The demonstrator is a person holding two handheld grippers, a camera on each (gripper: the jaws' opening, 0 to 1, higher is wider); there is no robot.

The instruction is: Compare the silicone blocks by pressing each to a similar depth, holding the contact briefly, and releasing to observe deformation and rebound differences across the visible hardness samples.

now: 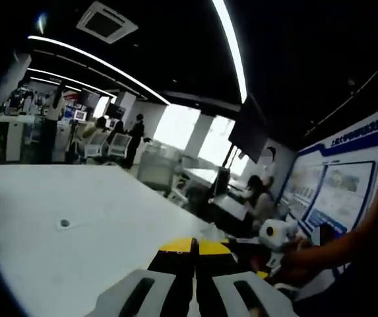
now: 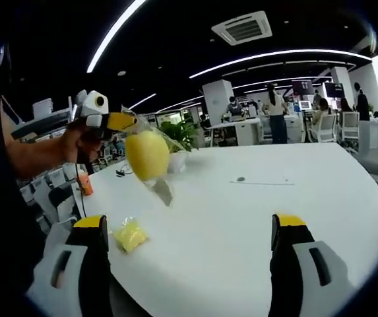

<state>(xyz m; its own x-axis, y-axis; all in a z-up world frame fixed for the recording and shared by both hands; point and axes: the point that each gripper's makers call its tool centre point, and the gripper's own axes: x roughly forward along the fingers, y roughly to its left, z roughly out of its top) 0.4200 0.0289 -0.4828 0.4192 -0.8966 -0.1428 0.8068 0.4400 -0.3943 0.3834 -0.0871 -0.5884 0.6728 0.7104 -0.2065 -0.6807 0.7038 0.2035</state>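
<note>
A pale yellow silicone block [image 2: 148, 155] in a clear plastic bag hangs above the white table [image 2: 254, 218]. My left gripper [image 2: 126, 122], held by a hand [image 2: 76, 142], is shut on the top of that bag. In the left gripper view its yellow-tipped jaws [image 1: 195, 246] stand pressed together over the table [image 1: 76, 257]. A smaller bagged yellow block [image 2: 129, 234] lies on the table near my right gripper's left jaw. My right gripper [image 2: 189, 224] is wide open with nothing between its jaws. The right gripper [image 1: 278, 232] and the hand holding it also show low at the right.
A round grommet hole [image 2: 241, 179] sits in the table top. A potted plant [image 2: 179, 135] stands behind the hanging block, and a small orange item [image 2: 85, 185] lies at the table's left edge. Chairs, desks and people fill the office beyond.
</note>
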